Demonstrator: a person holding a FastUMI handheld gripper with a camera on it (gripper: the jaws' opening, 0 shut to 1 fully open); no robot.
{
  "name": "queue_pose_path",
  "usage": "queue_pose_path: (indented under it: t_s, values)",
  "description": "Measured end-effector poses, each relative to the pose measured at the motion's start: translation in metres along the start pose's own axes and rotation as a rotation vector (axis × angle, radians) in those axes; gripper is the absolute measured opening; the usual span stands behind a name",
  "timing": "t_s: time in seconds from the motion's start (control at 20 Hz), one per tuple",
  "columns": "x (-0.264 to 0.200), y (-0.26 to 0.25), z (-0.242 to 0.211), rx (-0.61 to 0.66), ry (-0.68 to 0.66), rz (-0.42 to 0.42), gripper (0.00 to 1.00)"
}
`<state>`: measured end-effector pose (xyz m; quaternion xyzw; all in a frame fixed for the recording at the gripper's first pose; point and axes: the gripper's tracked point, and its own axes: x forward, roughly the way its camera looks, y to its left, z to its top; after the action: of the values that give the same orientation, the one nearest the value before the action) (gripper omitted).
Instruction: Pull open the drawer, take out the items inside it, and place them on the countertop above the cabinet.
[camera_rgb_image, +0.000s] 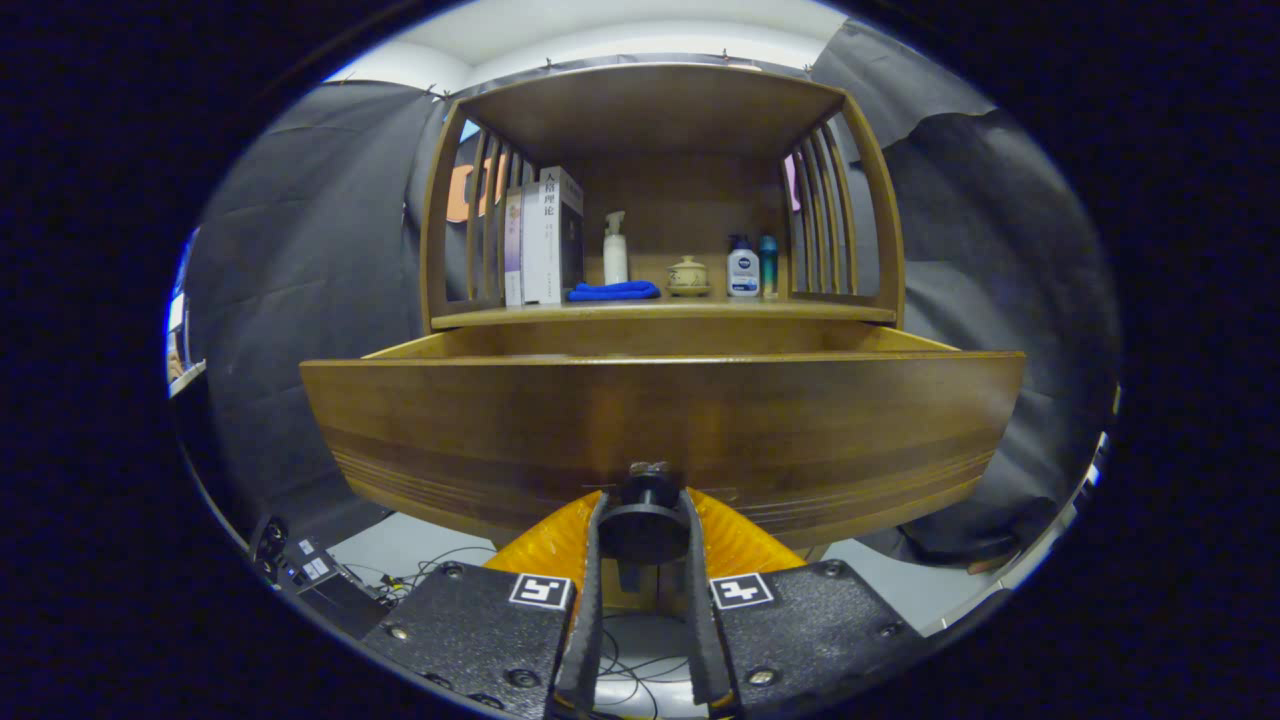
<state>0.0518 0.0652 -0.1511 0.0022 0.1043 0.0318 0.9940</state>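
Wooden cabinet (660, 120) fills the space ahead, w/ slatted sides and an open shelf bay up top; black cloth wall behind and to both sides.

Drawer (660, 420) is pulled out toward the camera: its front panel sits well fwd of the cabinet body and the side walls run back to the carcass. Interior is hidden behind the front panel from this low angle, so can't tell what's inside.

Tabletop (700, 312), i.e. the shelf surface just above the drawer, is where the items go. It already carries stuff, all set toward the back so the front strip stays bare: books (545, 240) upright against the left slats, blue cloth (614, 291) lying beside them, white pump bottle (615, 250) behind the cloth, small lidded ceramic pot (688, 276) mid, lotion bottle (742, 270) and a slim teal bottle (768, 265) near the right slats.

Dark round drawer knob (648, 500) sits low-centre on the panel. Claw (645, 525) is closed on the knob, a finger pressing each side, which is the hold that lets it drag the drawer out. Est.: pull step about done. Next needs release, then lift above the panel edge to see and reach in.

Cables (420, 575) and a small box lie on the floor, lower left.
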Motion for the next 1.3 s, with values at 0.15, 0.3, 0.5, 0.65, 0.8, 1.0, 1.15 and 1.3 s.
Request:
queue_pose_path:
  t_s: [0.15, 0.3, 0.5, 0.65, 0.8, 1.0, 1.15, 1.3]
  values:
    - [-0.012, 0.001, -0.004, 0.009, 0.005, -0.002, 0.37]
    - [-0.018, 0.003, -0.007, 0.008, 0.000, -0.001, 0.37]
    - [-0.018, 0.002, -0.010, -0.003, 0.006, -0.005, 0.40]
    - [-0.032, -0.017, 0.008, -0.004, -0.056, -0.042, 0.72]
    - [-0.056, -0.025, 0.048, 0.001, -0.134, -0.039, 1.00]
    - [-0.082, -0.037, 0.121, 0.033, -0.239, -0.016, 1.00]
    - [-0.090, -0.044, 0.185, 0.069, -0.306, -0.007, 1.00]
    - [-0.084, -0.043, 0.238, 0.080, -0.329, 0.011, 1.00]
